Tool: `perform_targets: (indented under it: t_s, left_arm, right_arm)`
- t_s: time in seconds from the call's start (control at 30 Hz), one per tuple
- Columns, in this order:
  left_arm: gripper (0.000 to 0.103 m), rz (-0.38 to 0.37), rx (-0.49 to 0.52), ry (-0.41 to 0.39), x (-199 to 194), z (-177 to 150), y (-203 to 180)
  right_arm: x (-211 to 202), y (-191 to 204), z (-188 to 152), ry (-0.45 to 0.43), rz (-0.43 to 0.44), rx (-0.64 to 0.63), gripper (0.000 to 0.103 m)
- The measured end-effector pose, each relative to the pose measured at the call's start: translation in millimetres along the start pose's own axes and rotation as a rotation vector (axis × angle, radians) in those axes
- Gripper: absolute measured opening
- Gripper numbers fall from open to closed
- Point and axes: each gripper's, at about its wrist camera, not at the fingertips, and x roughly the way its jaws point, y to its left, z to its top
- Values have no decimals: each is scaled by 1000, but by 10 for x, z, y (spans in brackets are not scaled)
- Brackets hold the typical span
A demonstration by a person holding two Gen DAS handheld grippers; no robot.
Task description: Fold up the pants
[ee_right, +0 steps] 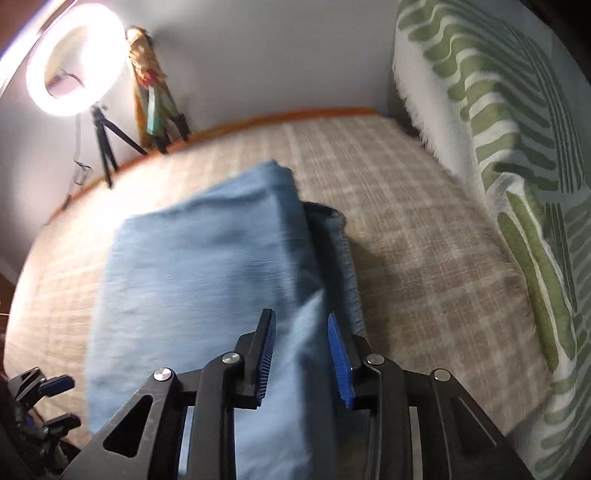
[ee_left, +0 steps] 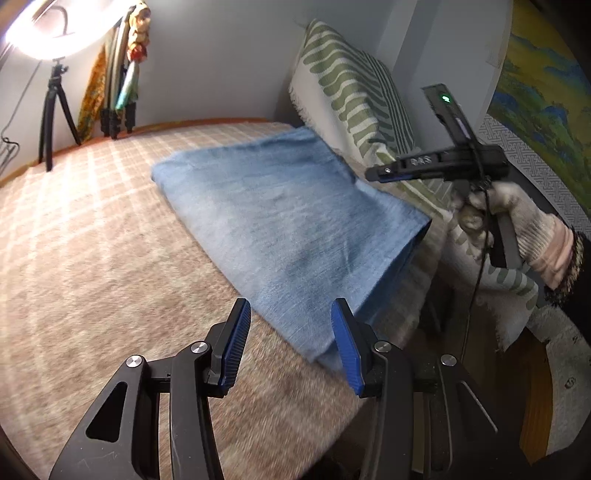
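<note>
Ring light (ee_left: 44, 29) on tripod (ee_left: 55, 118), 10 o'clock, against wall. Left gripper (ee_left: 291, 345): jaws spread wide, empty, hovering at near edge of pants. Pants (ee_left: 280, 218): blue, folded into a rectangle, flat on plaid bed cover (ee_left: 92, 240), centre. Right gripper (ee_right: 301, 354): jaws parted, pants cloth between them, contact unclear. Green-patterned cushion (ee_left: 351, 92), 1 o'clock.

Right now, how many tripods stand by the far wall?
2: the black tripod under the ring light, and a second tripod beside it, draped with scarves. More may be hidden.
</note>
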Motion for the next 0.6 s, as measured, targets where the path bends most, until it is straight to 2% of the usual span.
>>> perform_targets:
  t_s: [0.17, 0.33, 0.53, 0.6]
  left_arm:
    - [44, -11, -10, -33, -348, 85, 63]
    - [44, -8, -7, -85, -782, 207, 173]
    - [44, -4, 11, -99, -1139, 350, 276]
    - [55, -16, 10, -86, -1171, 379, 298]
  right_arm:
    - [-82, 214, -282, 52, -70, -43, 31]
    - [-90, 121, -595, 115, -98, 29, 34]
    - [-429, 147, -740, 92, -112, 89, 35]
    - [-571, 212, -735, 65, -97, 81, 40]
